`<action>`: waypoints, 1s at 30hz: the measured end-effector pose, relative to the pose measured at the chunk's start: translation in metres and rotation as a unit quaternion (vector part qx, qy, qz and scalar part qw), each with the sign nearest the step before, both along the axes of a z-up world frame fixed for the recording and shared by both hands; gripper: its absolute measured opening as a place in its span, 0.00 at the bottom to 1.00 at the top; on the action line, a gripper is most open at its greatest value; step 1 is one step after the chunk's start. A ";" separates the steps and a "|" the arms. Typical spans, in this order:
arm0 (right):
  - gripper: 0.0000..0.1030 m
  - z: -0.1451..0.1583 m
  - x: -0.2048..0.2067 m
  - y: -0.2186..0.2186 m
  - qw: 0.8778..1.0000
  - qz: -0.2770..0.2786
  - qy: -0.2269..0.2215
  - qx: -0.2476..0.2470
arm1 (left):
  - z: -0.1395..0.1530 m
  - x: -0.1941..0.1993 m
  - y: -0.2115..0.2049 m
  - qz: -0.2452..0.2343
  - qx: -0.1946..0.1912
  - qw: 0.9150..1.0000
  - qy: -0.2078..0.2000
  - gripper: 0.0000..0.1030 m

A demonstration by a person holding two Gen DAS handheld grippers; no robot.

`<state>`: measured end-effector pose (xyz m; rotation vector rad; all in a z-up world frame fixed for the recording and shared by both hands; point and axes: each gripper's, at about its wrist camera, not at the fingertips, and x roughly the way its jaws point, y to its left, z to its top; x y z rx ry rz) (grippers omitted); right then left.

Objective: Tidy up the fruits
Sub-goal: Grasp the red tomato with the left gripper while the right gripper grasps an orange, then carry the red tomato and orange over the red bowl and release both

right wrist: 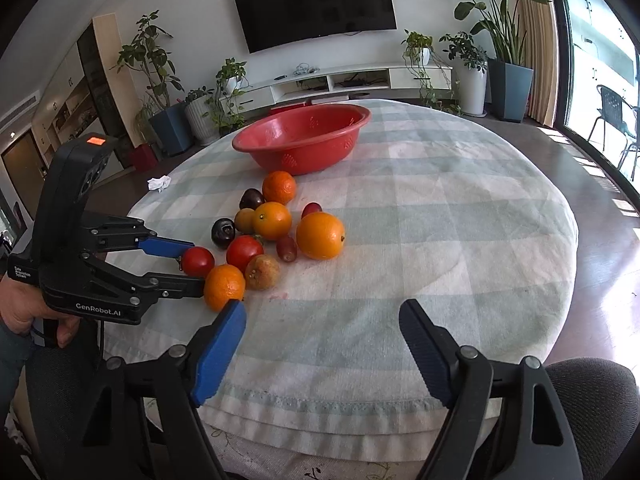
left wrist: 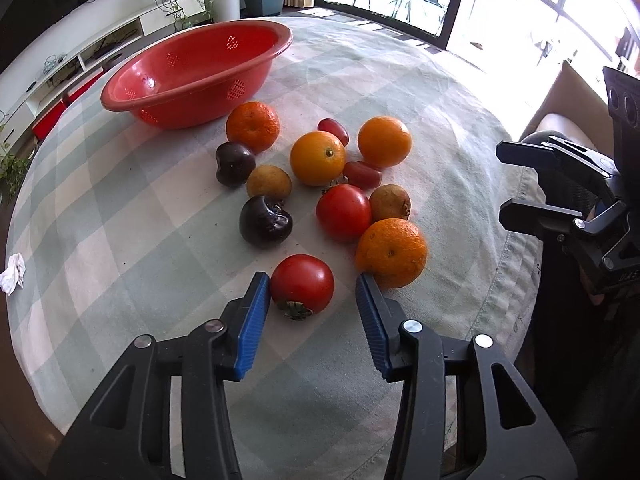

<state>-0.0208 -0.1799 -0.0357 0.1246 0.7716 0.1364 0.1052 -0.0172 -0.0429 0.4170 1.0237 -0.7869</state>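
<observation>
A pile of fruit lies on the checked tablecloth [left wrist: 440, 92]: oranges [left wrist: 318, 158], red tomatoes, dark plums [left wrist: 265, 220], brown fruits [left wrist: 269, 182] and red grapes [left wrist: 333, 129]. A red colander bowl [left wrist: 224, 92] stands behind them, empty. My left gripper [left wrist: 312, 288] is open around the nearest red tomato [left wrist: 303, 283], its left pad touching it, its right pad against an orange [left wrist: 392, 252]. It also shows in the right wrist view [right wrist: 196, 264]. My right gripper [right wrist: 322, 316] is open and empty over the near table edge, right of the pile.
A crumpled white tissue [left wrist: 13, 273] lies at the table's left edge. A dark chair back [right wrist: 592, 384] sits under the near edge. A TV, shelf and potted plants stand behind the table; glass doors are to the right.
</observation>
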 end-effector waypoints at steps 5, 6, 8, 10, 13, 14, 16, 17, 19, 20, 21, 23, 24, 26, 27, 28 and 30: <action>0.79 -0.001 0.002 -0.001 1.000 0.002 0.004 -0.001 | -0.004 -0.003 -0.007 -0.015 0.008 1.000 -0.003 0.29; 0.79 -0.001 0.002 0.000 1.000 0.002 0.005 -0.002 | -0.003 -0.004 -0.007 -0.016 0.008 1.000 -0.005 0.28; 0.79 -0.001 0.002 0.000 1.000 0.004 0.005 -0.002 | -0.003 -0.004 -0.007 -0.014 0.004 1.000 -0.007 0.28; 0.79 -0.002 0.003 0.003 1.000 0.008 0.005 -0.003 | -0.004 -0.003 -0.006 -0.010 0.001 1.000 -0.006 0.28; 0.79 0.000 0.004 0.011 1.000 0.019 0.004 -0.012 | -0.003 -0.002 -0.004 -0.001 0.002 1.000 -0.012 0.28; 0.77 0.000 0.005 0.015 1.000 0.024 0.005 -0.015 | -0.003 -0.001 -0.003 0.002 0.001 1.000 -0.011 0.28; 0.74 0.000 0.007 0.021 0.999 0.036 0.009 -0.013 | -0.003 0.000 -0.001 0.008 0.000 1.000 -0.010 0.27; 0.72 -0.001 0.008 0.024 0.999 0.041 0.015 -0.006 | -0.004 0.000 0.000 0.012 0.000 1.000 -0.011 0.27; 0.68 -0.003 0.013 0.029 0.998 0.050 0.030 0.006 | -0.003 0.002 0.004 0.019 -0.007 1.000 -0.009 0.27; 0.65 -0.005 0.015 0.031 0.998 0.052 0.037 0.009 | -0.002 0.003 0.006 0.026 -0.013 1.000 -0.010 0.27; 0.61 -0.005 0.017 0.033 0.998 0.053 0.040 0.013 | 0.000 0.005 0.011 0.036 -0.022 0.999 -0.011 0.27; 0.60 -0.006 0.022 0.037 0.997 0.056 0.048 0.026 | 0.006 0.010 0.022 0.062 -0.046 0.997 -0.012 0.27; 0.58 -0.006 0.026 0.039 0.996 0.058 0.052 0.034 | 0.009 0.012 0.028 0.076 -0.058 0.995 -0.013 0.27; 0.56 -0.008 0.031 0.044 0.995 0.061 0.061 0.049 | 0.014 0.016 0.040 0.101 -0.077 0.992 -0.016 0.27; 0.56 -0.009 0.034 0.047 0.994 0.062 0.065 0.056 | 0.016 0.018 0.046 0.111 -0.085 0.990 -0.017 0.27; 0.56 -0.011 0.037 0.049 0.994 0.062 0.072 0.060 | 0.017 0.019 0.050 0.119 -0.092 0.989 -0.018 0.27; 0.53 -0.016 0.044 0.053 0.992 0.061 0.086 0.070 | 0.021 0.019 0.056 0.124 -0.101 0.987 -0.021 0.27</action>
